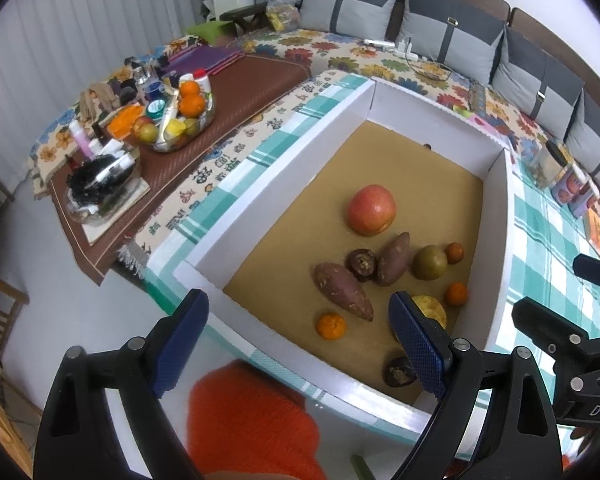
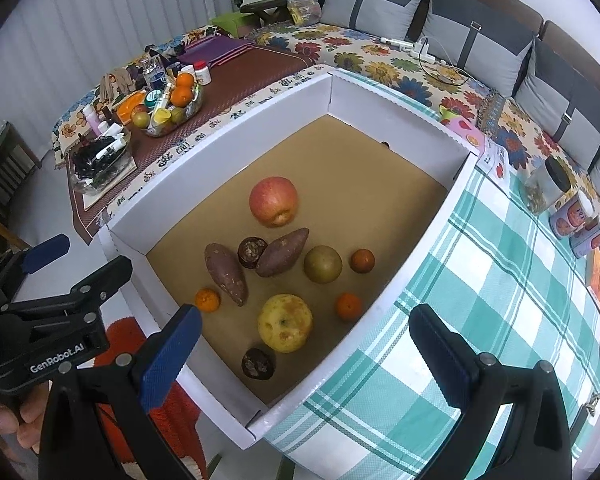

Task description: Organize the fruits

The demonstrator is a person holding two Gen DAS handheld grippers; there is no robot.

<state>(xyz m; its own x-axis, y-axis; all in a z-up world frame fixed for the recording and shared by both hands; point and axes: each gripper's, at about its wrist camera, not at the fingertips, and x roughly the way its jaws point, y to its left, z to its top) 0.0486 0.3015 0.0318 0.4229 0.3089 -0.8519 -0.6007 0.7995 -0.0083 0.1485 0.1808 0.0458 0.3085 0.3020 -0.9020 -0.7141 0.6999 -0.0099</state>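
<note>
A white box (image 2: 420, 236) with a brown floor holds a red apple (image 2: 273, 201), two sweet potatoes (image 2: 225, 267) (image 2: 283, 252), a green-brown fruit (image 2: 323, 263), a yellow apple (image 2: 285, 322), three small oranges (image 2: 207, 299) (image 2: 348, 305) (image 2: 362, 261) and two dark mangosteens (image 2: 251, 251) (image 2: 257, 363). The same box (image 1: 296, 160) and red apple (image 1: 371, 210) show in the left wrist view. My left gripper (image 1: 296, 344) is open and empty over the box's near left corner. My right gripper (image 2: 304, 352) is open and empty above the box's near right wall.
The box stands on a green checked cloth (image 2: 480, 300). A glass bowl of fruit and bottles (image 2: 168, 110) sits on a brown mat at the left. Jars and cans (image 2: 560, 200) stand at the right. A flowered sofa with grey cushions (image 2: 480, 44) lies behind. An orange rug (image 1: 248, 420) lies below.
</note>
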